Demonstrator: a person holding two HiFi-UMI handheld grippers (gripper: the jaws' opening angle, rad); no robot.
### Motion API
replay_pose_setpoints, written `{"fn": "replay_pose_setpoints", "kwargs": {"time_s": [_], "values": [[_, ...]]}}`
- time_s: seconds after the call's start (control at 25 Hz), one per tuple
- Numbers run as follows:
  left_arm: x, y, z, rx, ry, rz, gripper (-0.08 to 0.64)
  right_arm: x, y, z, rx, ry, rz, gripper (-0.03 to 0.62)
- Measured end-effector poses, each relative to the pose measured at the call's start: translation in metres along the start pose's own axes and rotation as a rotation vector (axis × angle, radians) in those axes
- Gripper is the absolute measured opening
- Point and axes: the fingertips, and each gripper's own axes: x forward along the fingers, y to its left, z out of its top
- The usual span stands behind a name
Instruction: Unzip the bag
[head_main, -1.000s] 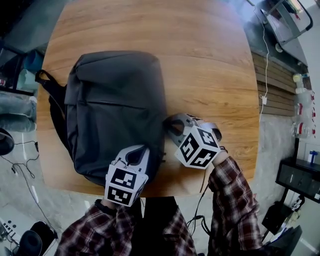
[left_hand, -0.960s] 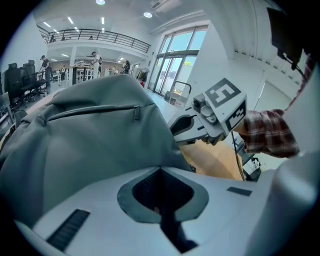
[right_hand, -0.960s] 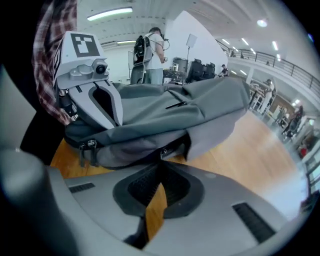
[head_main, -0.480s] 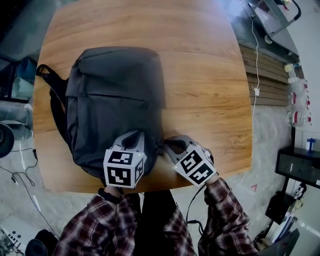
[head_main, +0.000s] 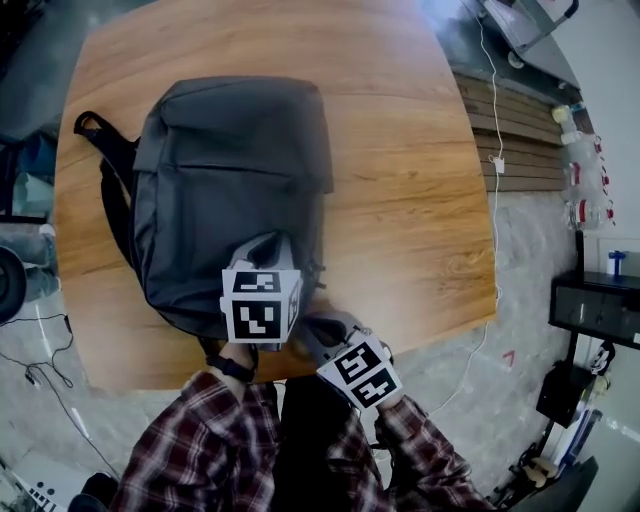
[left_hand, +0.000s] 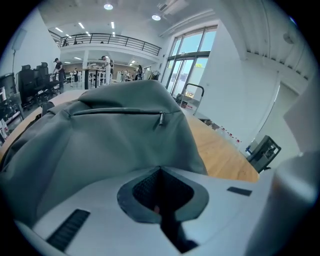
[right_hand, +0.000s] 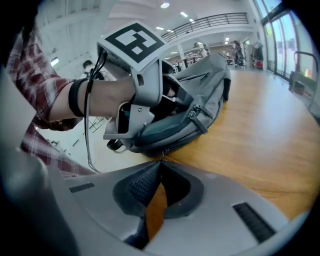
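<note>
Your right gripper clamps the zipper pull at its tips. Your left gripper, jaws together, presses the bag ahead, any pinched cloth hidden.

Bright even indoor light, fisheye-warped edges, blurred foreground

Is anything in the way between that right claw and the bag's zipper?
Nothing visible does. The right gripper is shut on the zipper pull at the near edge of the bag. The left gripper rests on top of it, not between them.
</note>
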Motion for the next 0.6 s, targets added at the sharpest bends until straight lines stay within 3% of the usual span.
{"fn": "replay_pose_setpoints", "kwargs": {"time_s": [0.12,0.2,0.24,0.32,0.44,0.52,0.6], "values": [[0.0,-0.005,0.003,0.002,0.01,-0.033,0.008,-0.001,-0.005,0.0,0.005,-0.019,-0.032,0.012],[-0.01,-0.015,0.008,0.062,0.012,-0.116,0.008,-0.004,-0.009,0.0,-0.02,-0.016,-0.044,0.012],[-0.019,-0.02,0.013,0.141,0.005,-0.161,0.008,-0.006,-0.01,0.0,-0.028,-0.016,-0.048,0.012],[-0.039,-0.02,0.023,0.372,0.003,-0.203,0.008,-0.01,-0.013,0.0,-0.038,-0.017,-0.056,0.012],[-0.057,0.018,0.017,0.705,0.104,-0.134,0.008,-0.013,-0.018,-0.001,-0.037,-0.022,-0.065,0.012],[-0.062,0.051,-0.001,0.839,0.211,-0.08,0.008,-0.015,-0.021,-0.002,-0.036,-0.029,-0.075,0.012],[-0.065,0.072,-0.026,0.874,0.29,-0.064,0.008,-0.017,-0.025,0.001,-0.029,-0.051,-0.086,0.012]]}}
